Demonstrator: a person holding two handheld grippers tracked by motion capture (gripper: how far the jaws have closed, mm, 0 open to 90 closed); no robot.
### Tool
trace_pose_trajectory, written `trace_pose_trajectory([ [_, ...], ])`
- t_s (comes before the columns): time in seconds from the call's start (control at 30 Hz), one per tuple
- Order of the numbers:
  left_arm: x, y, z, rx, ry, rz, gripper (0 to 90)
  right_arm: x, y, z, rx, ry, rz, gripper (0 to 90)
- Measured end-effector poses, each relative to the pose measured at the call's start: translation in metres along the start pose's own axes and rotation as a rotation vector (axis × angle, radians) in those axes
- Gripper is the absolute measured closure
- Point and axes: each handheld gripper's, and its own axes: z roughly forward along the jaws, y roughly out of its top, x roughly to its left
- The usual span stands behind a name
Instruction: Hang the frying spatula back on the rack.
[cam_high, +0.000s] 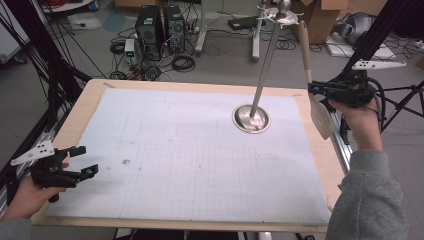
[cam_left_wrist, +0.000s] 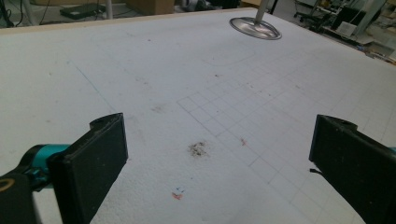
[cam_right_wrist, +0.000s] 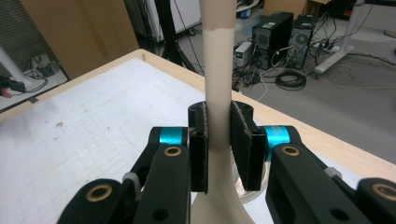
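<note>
The spatula (cam_high: 314, 85) hangs upright off the desk's right edge, blade down, its pale handle clamped between the jaws of the right hand-held gripper (cam_high: 315, 89), just right of the steel utensil stand (cam_high: 251, 118). The smooth handle could slide or swing in the pads — a hasty lift toward the stand's hooks might knock the pole. The left hand-held gripper (cam_high: 85, 161) rests wide apart, holding nothing, at the near-left corner. The desk (cam_high: 95, 95) carries a scuffed white gridded mat (cam_high: 200, 160); computers and cables clutter the floor beyond.
</note>
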Motion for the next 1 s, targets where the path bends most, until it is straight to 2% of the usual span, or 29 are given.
trace_pose_trajectory([
  [0.37,0.001,0.000,-0.001,0.000,-0.002,-0.001,4.9,0.001,0.001,0.015,0.018,-0.008,-0.016,77.9],
  [0.6,0.001,0.000,-0.004,-0.006,0.002,-0.002,4.9,0.004,0.002,0.025,0.034,-0.037,-0.031,78.0],
  [1.0,0.001,-0.001,-0.006,-0.010,0.004,-0.005,4.8,0.005,0.003,0.039,0.050,-0.050,-0.036,78.0],
])
